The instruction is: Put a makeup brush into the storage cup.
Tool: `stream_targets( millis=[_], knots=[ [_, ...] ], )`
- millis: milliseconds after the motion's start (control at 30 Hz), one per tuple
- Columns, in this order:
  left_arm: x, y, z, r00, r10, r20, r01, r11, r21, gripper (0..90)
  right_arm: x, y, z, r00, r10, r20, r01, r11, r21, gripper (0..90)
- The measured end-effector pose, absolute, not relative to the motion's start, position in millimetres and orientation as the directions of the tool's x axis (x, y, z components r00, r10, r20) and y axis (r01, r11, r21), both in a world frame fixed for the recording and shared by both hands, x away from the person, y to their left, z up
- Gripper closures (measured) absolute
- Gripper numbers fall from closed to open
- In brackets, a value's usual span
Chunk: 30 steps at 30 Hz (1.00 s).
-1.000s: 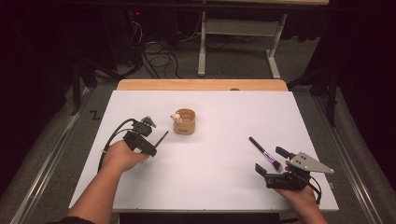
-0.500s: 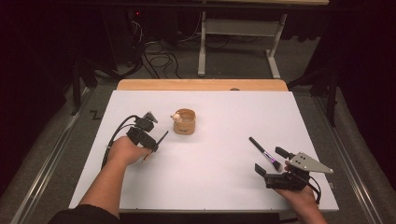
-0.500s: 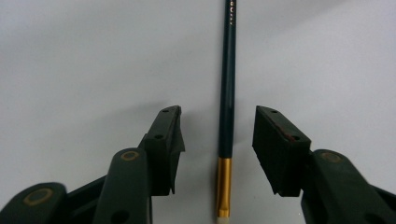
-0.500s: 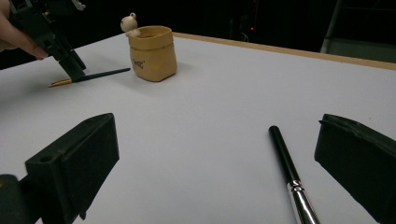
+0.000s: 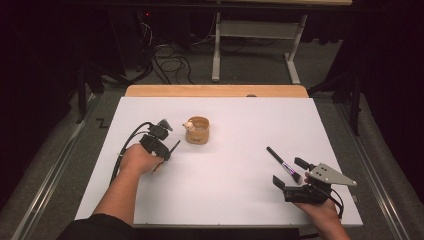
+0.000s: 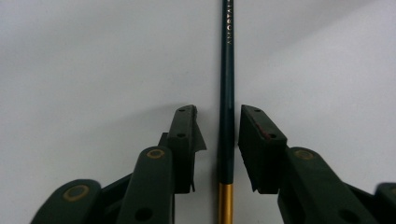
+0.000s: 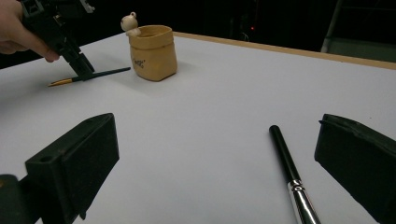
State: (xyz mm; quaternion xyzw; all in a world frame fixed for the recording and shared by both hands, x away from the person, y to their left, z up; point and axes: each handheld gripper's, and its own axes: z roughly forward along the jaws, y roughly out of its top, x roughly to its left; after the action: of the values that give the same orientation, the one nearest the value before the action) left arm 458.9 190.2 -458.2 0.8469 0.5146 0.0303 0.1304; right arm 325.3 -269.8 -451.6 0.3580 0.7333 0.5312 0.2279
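High view down over the table (image 5: 240, 125); both gripper views low, close, sharing its white top.

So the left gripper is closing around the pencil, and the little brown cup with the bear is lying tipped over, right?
Not quite. The cup stands upright, its opening facing up, as the right gripper view shows. The rest holds: the left gripper has just been closing, with the pencil between its jaws, not yet pinched.

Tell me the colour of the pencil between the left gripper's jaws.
Dark green pencil with a gold end, best seen in the left gripper view.
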Motion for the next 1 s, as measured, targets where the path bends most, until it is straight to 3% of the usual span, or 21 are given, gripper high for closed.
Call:
stream_targets(
  millis=[500, 1000],
  knots=[
    [456.5, 189.1, -458.9, 0.475, 0.879, -0.045, 0.856, -0.45, 0.256, 82.2, 325.8, -269.2, -452.3, -0.643, 0.765, 0.044, 0.284, 0.184, 0.941, 0.4],
    [451.6, 185.7, -458.5, 0.516, 0.857, 0.0, 0.824, -0.496, 0.275, 83.2, 325.7, -269.1, -452.0, -0.644, 0.764, 0.049, 0.285, 0.18, 0.941, 0.4]
  ],
)
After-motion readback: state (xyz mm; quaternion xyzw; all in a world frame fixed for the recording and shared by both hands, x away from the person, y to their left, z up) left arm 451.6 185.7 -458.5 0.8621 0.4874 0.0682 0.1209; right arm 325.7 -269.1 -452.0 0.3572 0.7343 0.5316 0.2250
